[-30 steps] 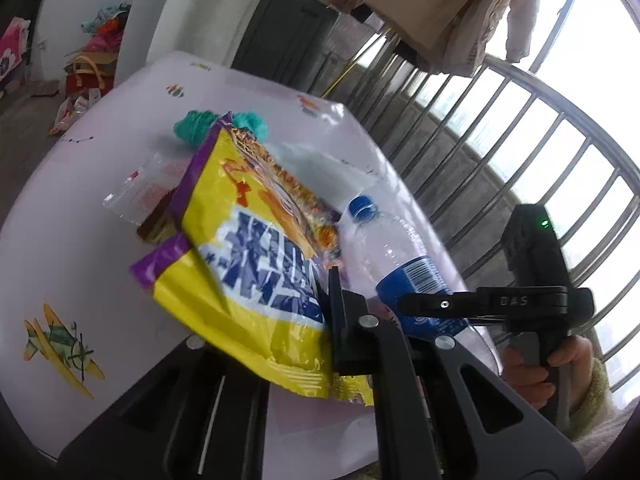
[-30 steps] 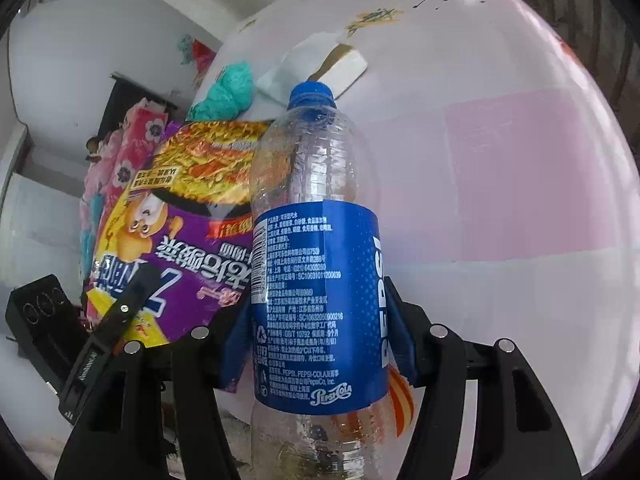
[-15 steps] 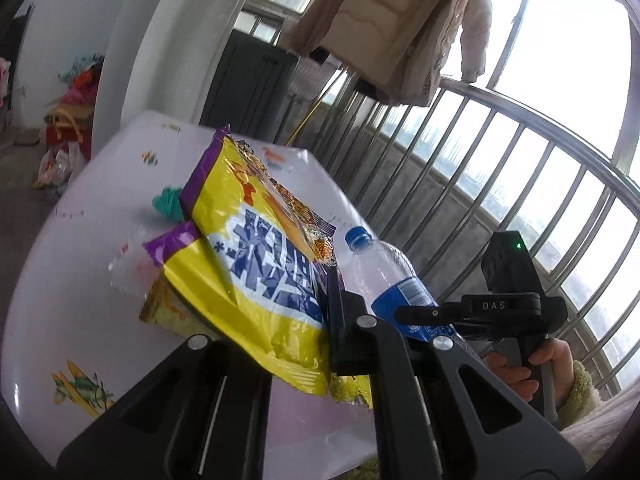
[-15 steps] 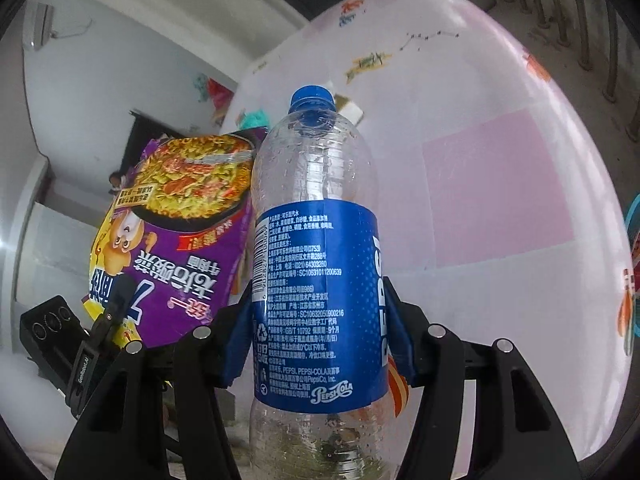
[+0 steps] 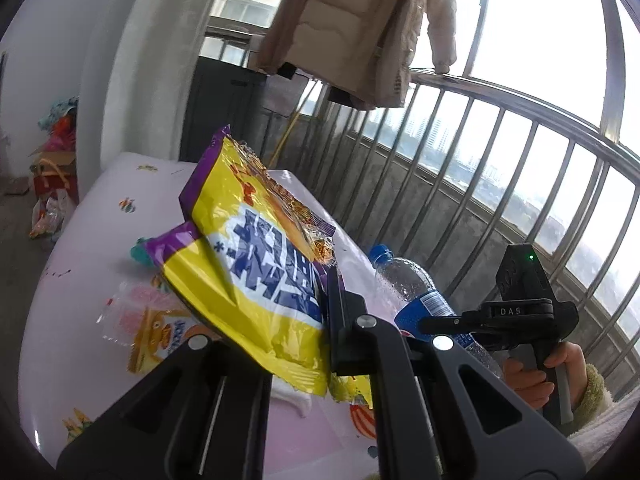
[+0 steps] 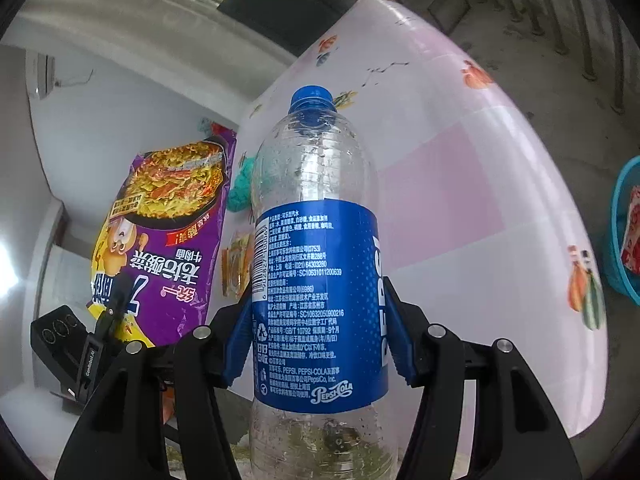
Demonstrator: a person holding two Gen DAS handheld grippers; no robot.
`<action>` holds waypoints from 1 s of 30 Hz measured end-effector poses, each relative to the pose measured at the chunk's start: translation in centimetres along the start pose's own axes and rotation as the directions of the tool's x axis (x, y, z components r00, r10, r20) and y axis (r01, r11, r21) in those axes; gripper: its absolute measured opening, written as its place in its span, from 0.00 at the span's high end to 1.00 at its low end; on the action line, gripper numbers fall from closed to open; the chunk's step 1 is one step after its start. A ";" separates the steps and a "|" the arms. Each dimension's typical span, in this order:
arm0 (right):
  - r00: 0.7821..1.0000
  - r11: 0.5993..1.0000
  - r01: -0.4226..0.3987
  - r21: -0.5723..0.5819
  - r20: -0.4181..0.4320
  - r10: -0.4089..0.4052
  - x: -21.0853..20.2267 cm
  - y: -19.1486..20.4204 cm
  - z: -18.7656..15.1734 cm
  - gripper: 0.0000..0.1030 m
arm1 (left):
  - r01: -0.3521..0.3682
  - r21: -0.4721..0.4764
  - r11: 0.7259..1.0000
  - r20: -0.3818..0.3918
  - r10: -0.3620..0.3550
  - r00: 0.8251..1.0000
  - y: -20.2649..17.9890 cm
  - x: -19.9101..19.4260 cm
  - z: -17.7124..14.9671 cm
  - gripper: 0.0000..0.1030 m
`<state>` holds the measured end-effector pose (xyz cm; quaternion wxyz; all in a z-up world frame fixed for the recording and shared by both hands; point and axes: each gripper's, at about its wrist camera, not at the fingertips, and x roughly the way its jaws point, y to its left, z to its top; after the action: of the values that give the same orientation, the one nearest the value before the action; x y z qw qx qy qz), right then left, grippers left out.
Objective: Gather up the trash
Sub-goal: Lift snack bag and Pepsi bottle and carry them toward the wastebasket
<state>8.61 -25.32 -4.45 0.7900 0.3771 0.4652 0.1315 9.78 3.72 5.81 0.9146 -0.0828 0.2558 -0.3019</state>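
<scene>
My left gripper (image 5: 326,312) is shut on the lower edge of a big yellow and purple noodle packet (image 5: 244,268), held up above the pink table (image 5: 80,264). The same noodle packet (image 6: 168,232) shows its purple side at the left of the right wrist view, with the left gripper (image 6: 114,300) clamped on its bottom. My right gripper (image 6: 316,312) is shut on an empty Pepsi bottle (image 6: 316,280) with a blue cap, its blue pads (image 6: 240,332) pressing the label. In the left wrist view the Pepsi bottle (image 5: 416,296) and right gripper (image 5: 440,322) sit to the right, a hand on the handle.
A clear wrapper (image 5: 132,316) and a teal crumpled piece (image 5: 140,252) lie on the table. A teal basket (image 6: 624,236) holding a red packet stands on the floor right of the table. A metal railing (image 5: 500,184) with a hanging coat (image 5: 360,28) runs behind.
Both grippers rose from the table with their loads. The noodle packet lifted clear of the wrapper beneath it. The bottle moved rightward, bringing the teal basket into the right wrist view.
</scene>
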 end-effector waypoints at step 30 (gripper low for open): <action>0.966 0.976 -0.011 0.220 0.254 -0.047 -11.4 -9.1 -1.4 0.45 | 0.320 0.170 0.932 -0.190 -0.287 0.939 -12.6 12.2 2.6 0.96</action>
<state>0.04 -37.26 -4.13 0.7985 0.4715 0.3737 0.0220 13.10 -13.64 6.77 0.8366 -0.0049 0.2821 -0.4696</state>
